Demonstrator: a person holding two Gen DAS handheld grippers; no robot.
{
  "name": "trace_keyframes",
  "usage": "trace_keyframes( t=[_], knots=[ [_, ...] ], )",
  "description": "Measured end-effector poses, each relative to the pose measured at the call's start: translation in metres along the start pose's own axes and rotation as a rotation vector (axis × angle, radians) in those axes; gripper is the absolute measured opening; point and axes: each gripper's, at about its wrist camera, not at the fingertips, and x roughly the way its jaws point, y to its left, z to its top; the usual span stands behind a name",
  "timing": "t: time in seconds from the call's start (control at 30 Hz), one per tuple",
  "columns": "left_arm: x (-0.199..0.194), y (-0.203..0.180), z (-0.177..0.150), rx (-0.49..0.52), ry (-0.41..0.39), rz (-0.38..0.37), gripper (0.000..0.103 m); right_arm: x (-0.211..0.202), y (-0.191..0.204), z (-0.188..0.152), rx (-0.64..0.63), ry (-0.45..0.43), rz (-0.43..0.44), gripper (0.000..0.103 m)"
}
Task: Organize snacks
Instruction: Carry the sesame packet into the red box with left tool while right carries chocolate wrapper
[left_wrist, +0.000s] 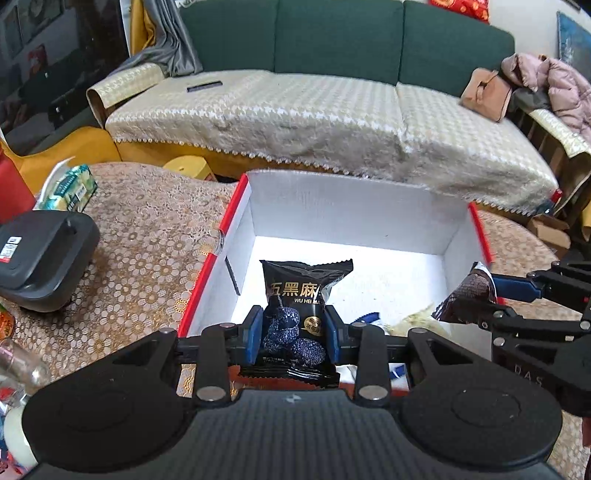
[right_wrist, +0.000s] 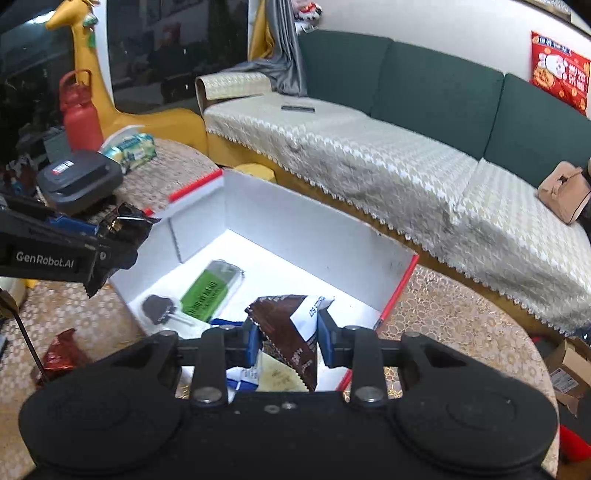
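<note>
A white cardboard box (left_wrist: 354, 206) with red outer sides stands on the patterned table. My left gripper (left_wrist: 293, 334) is shut on a black snack packet (left_wrist: 301, 295) with white lettering, held above the box's near edge. My right gripper (right_wrist: 286, 338) is shut on a brown snack packet (right_wrist: 286, 326) with a white label, also over the near part of the box (right_wrist: 295, 225). Inside the box lie a green packet (right_wrist: 210, 290), a dark small packet (right_wrist: 157, 308) and blue-white wrappers (right_wrist: 243, 376). The right gripper (left_wrist: 517, 295) with its brown packet (left_wrist: 469, 295) shows at the right of the left wrist view.
A dark grey case (left_wrist: 40, 254) and a green tissue pack (left_wrist: 70, 186) sit on the table to the left, with a red bottle (right_wrist: 79, 114) behind. A red packet (right_wrist: 61, 356) lies on the table left of the box. A sofa with a cream cover (left_wrist: 314, 122) stands beyond.
</note>
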Motion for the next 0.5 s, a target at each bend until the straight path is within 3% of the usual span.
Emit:
trace_keyframes(
  t=[0.23,0.5],
  knots=[
    [0.042,-0.005,-0.002,0.023,0.074,0.019,0.034,0.032,0.001,-0.004,0.011,0.067,0.003,0.031],
    [0.061,-0.012,-0.015,0.056,0.125,0.018,0.035,0.047,0.01,-0.008,-0.025,0.108,0.001,0.031]
  ],
)
